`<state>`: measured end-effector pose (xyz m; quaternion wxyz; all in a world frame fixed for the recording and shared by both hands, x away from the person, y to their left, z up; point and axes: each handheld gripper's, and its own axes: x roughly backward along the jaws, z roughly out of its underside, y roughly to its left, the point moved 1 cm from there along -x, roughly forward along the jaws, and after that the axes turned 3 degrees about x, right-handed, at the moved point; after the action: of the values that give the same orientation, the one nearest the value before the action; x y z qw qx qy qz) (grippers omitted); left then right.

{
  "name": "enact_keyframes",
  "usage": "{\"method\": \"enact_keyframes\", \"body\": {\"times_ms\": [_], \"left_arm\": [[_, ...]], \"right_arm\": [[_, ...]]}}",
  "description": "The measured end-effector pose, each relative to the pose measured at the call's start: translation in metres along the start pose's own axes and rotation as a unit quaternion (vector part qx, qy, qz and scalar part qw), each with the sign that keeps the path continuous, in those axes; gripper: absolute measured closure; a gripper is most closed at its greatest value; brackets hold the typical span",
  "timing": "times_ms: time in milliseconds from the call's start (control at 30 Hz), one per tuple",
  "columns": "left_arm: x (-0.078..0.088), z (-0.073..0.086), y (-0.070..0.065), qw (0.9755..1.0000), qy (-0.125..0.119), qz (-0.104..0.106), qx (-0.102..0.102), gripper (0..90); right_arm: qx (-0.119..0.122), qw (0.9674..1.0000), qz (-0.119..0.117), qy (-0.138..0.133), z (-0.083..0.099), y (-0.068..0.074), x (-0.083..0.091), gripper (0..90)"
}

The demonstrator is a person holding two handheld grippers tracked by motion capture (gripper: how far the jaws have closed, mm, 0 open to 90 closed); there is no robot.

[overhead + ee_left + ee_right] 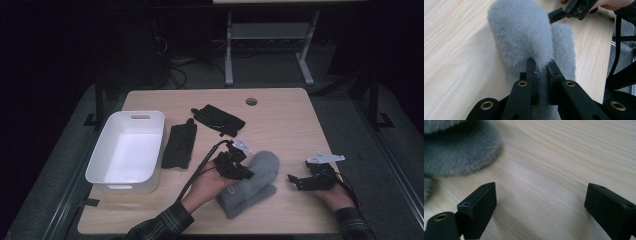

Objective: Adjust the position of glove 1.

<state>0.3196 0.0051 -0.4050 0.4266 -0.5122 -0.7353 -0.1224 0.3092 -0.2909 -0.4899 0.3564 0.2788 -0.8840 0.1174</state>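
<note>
- Left gripper view, nearest first: the left gripper [541, 66] has its jaws pinched together on a fold of the grey fuzzy mitten [524, 37], with the pile squeezed thin between the pads.
- From the high view, that mitten [257, 175] lies on the near middle of the wooden table [285, 115], between the two hands. It seems to sit on or against a second grey one [245, 200], though I cannot tell where one ends and the other starts.
- Handling, as I judge it: soft, light and limp, so it will sag and drape when lifted. The plush may slip, so a deep bite into the fabric near the cuff or edge should hold better than a nip of fur.
- Its long axis runs diagonally, rounded tip up and to the right, away from the person.
- Right gripper [540, 202] rests just beside the mitten, jaws spread wide over bare wood with nothing between them.
- Farther off, two black gloves [179, 145] [218, 119] lie flat, and a white bin [107, 172] stands at the left.
</note>
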Motion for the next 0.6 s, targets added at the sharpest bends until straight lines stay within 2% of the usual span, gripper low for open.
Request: {"method": "enact_keyframes", "body": {"times_ms": [167,300,367,500,600], "left_arm": [[-0.008,0.003,0.000,1.0000,0.008,0.004,0.002,82.6],[-0.013,0.006,-0.001,0.9999,0.012,0.004,-0.008,79.4],[-0.013,0.006,-0.001,0.9997,0.010,-0.002,-0.021,72.3],[-0.009,0.004,-0.003,0.9992,0.007,-0.007,-0.040,52.5],[-0.001,0.003,-0.005,0.9992,-0.010,-0.003,-0.040,48.1]], "right_arm": [[0.000,1.0000,0.000,0.000,0.000,0.000,0.000,10.3],[0.000,1.0000,0.000,0.000,0.000,0.000,0.000,10.3],[0.000,1.0000,0.000,0.000,0.000,0.000,0.000,10.3],[0.000,1.0000,0.000,0.000,0.000,0.000,0.000,10.3],[0.000,1.0000,0.000,0.000,0.000,0.000,0.000,10.3]]}}
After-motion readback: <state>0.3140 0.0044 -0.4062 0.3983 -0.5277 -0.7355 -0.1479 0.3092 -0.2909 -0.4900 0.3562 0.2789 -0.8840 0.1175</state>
